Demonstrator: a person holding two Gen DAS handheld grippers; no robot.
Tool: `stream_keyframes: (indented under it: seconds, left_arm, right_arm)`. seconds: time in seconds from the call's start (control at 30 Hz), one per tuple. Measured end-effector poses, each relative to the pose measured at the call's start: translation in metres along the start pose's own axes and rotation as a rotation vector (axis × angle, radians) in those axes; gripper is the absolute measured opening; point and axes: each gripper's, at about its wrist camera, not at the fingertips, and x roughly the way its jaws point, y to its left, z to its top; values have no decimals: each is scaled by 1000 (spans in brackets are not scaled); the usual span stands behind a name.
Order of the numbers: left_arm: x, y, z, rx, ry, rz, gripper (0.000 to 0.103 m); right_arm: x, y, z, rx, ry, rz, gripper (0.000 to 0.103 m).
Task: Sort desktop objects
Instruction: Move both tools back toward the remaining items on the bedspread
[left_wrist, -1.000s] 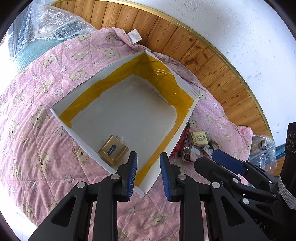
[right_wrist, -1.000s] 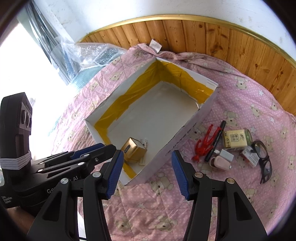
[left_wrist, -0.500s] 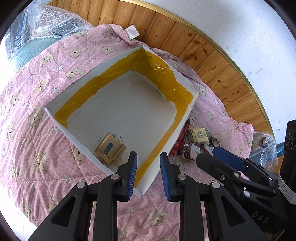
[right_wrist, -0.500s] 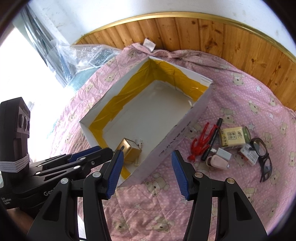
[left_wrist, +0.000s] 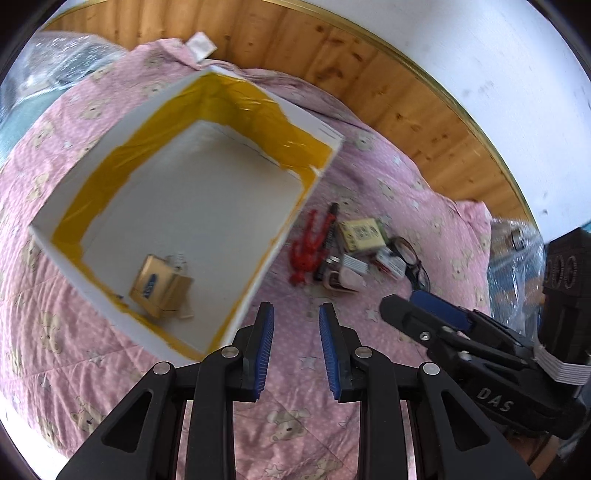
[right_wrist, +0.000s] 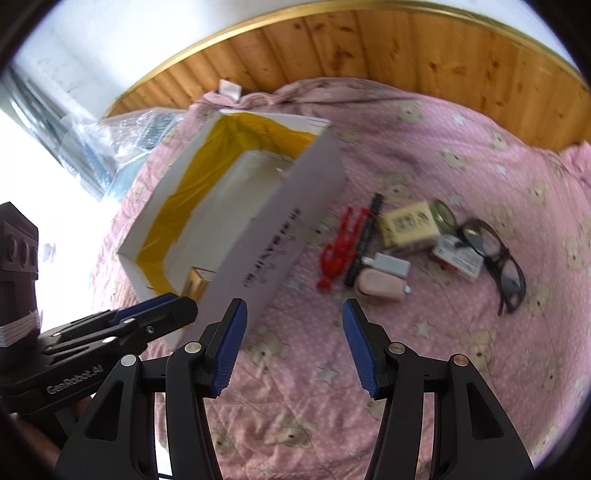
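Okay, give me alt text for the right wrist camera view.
The open right gripper hovers over a pink blanket, empty. Ahead lie a red clip, glasses and small packets beside a white box lined with yellow tape.

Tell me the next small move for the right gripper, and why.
Probably ease the right gripper forward to the pink case, nearest of the pile beside the white box. Its fingers are open and empty; only the gold box is sorted.

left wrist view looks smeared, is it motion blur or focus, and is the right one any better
Left wrist view: motion blur; the box and gold packet streak, while the left gripper stays sharp. Right wrist view: the same smear on the glasses, plus a blown-out window at left.
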Motion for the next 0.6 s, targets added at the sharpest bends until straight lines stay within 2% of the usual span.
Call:
stream_keyframes:
  seconds: [0.1, 0.2, 0.6]
  left_arm:
    - [9, -14, 0, 33, 19, -2, 28]
    - [19, -24, -1, 62, 39, 1, 33]
    - [59, -48, 7, 127, 121, 3, 33]
  right_arm:
    - [0, -13, -3, 26, -1, -6, 57]
    - [0, -23, -5, 47, -2, -12, 57]
    - [8, -66, -11, 149, 5, -36, 57]
